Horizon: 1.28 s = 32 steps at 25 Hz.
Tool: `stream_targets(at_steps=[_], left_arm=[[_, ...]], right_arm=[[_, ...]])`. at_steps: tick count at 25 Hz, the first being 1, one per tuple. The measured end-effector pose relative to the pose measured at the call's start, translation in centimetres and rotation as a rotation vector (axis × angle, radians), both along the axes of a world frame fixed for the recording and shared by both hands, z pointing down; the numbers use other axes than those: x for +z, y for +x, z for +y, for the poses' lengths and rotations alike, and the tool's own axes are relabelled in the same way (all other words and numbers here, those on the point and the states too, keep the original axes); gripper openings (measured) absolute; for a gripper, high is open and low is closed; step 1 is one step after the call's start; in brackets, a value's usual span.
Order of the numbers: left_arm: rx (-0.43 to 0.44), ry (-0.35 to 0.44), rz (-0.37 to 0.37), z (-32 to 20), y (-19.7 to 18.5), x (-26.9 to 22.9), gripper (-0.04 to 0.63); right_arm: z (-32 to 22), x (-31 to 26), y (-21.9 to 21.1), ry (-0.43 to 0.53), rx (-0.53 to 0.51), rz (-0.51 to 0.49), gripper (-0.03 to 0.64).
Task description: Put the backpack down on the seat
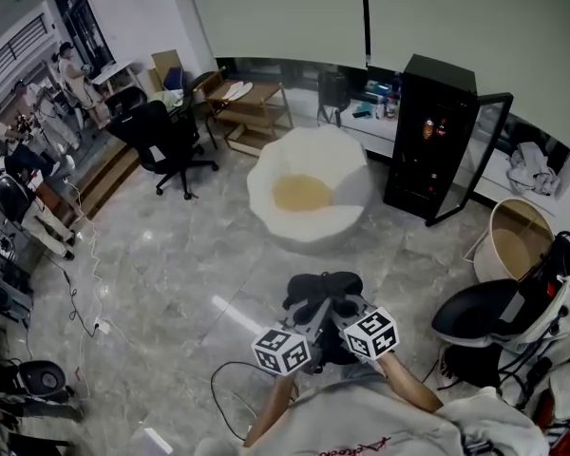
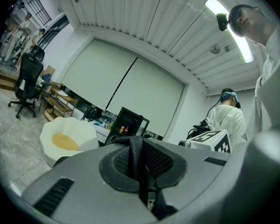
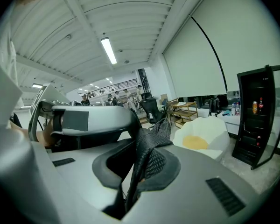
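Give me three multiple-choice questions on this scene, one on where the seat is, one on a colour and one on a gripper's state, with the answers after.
1. Where does the white petal-shaped seat with the yellow cushion stand relative to the black fabric backpack?
A. On the floor ahead of it, apart.
B. Directly under it, touching.
C. Inside a cabinet.

2. What colour is the wheeled office chair?
A. Red.
B. Black.
C. White.

3. How does the left gripper stand?
A. Open and empty.
B. Shut on a bottle.
C. Shut on a black strap of the backpack.

Answers:
1 A: the head view shows the seat further ahead, with floor between them.
2 B: its back, seat and base are all black.
3 C: the left gripper view shows the strap pinched between its jaws.
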State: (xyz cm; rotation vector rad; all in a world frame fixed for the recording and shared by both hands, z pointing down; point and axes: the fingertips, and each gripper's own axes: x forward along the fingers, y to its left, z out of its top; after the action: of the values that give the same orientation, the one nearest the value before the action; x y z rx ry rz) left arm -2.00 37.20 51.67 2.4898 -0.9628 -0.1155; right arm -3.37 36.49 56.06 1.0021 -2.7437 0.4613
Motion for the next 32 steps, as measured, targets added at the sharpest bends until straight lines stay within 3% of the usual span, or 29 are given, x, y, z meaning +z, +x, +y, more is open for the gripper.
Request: stream_targets(at_steps=[22, 32], left_arm=[[-0.027, 0.002, -0.007, -19.3, 4.9, -1.4, 0.044], [-0.037, -0.031, -0.008, -22.8, 6.4, 0.4, 0.044]], right_arm=[[-19.4, -1.5, 4.7, 0.027, -0.036, -0.002, 0.043], [-22.8, 0.2, 6.2, 0.006, -0.038, 0.006, 0.043]])
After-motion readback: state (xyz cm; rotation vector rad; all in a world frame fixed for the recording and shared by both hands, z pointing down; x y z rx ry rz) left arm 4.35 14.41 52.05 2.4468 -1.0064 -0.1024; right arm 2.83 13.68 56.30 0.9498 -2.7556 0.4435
